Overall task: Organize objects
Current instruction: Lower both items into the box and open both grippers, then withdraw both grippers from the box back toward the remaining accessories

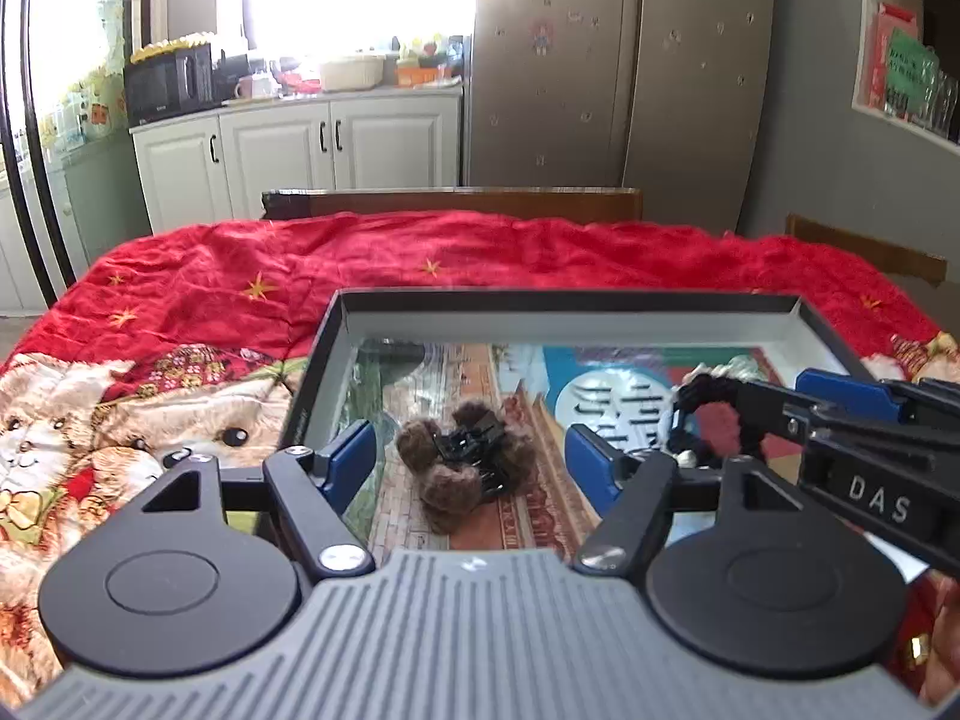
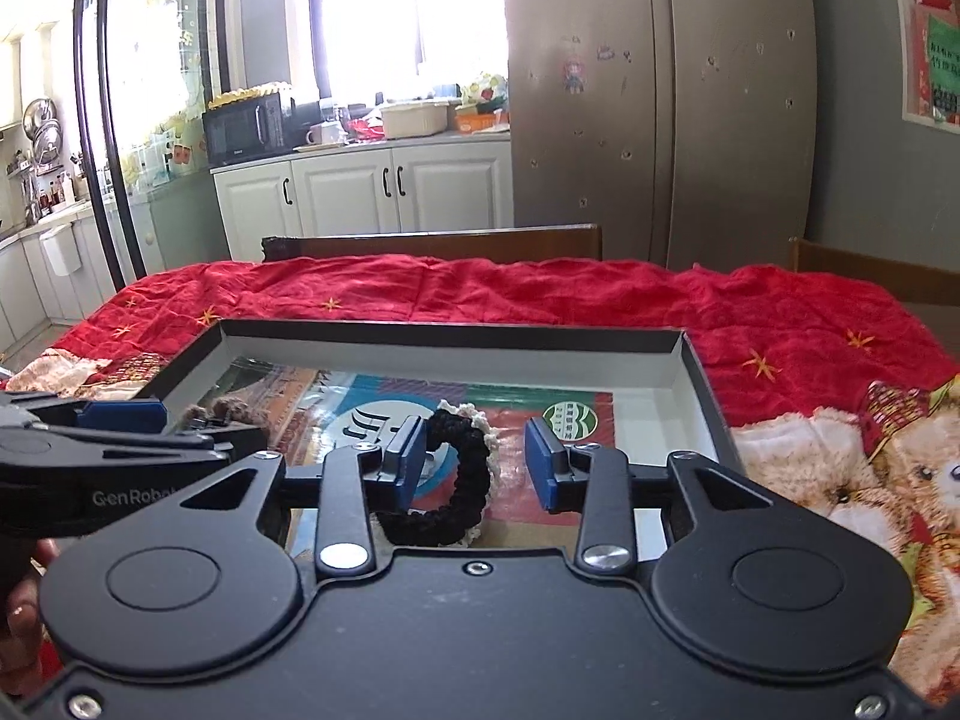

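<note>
A shallow black box lid with a printed picture inside lies on the red blanket; it also shows in the right wrist view. A brown fuzzy hair claw clip lies in it, between the spread fingers of my open left gripper. A black scrunchie with cream lace trim lies in the box between the spread fingers of my open right gripper, close to the left pad. The right gripper reaches in from the right in the left wrist view, with the scrunchie at its tips.
A red blanket with teddy bear print covers the table. Wooden chair backs stand at the far edge. Behind are white cabinets, a microwave and a steel fridge.
</note>
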A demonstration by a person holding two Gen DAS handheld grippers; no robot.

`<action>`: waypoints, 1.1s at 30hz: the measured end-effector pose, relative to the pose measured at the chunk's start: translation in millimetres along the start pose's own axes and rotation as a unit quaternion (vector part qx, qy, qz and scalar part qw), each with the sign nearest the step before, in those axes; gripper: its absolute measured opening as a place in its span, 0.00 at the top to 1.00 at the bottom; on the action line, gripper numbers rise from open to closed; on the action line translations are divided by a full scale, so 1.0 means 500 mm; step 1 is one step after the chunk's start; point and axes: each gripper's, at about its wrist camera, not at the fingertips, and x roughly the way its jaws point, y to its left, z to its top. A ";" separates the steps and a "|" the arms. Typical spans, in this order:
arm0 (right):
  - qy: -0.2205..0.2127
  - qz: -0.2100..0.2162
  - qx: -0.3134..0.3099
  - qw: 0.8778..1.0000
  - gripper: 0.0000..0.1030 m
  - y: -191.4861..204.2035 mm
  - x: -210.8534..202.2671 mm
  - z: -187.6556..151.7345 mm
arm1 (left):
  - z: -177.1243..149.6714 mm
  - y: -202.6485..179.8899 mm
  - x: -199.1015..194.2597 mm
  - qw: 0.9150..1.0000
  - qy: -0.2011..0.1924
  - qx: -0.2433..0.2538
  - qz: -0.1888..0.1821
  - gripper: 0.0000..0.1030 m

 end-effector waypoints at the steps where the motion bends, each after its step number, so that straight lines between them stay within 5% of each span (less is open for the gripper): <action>1: -0.003 -0.002 -0.003 1.000 0.66 0.003 -0.011 0.001 | 0.002 0.000 -0.011 1.000 -0.005 0.000 0.000 0.19; 19: -0.023 0.013 -0.041 0.999 0.64 0.032 -0.237 0.010 | 0.010 0.004 -0.226 0.998 -0.053 0.030 0.004 0.15; 33: -0.029 0.025 -0.059 0.998 0.58 0.039 -0.417 -0.051 | -0.063 -0.006 -0.363 0.995 -0.063 0.072 -0.007 0.15</action>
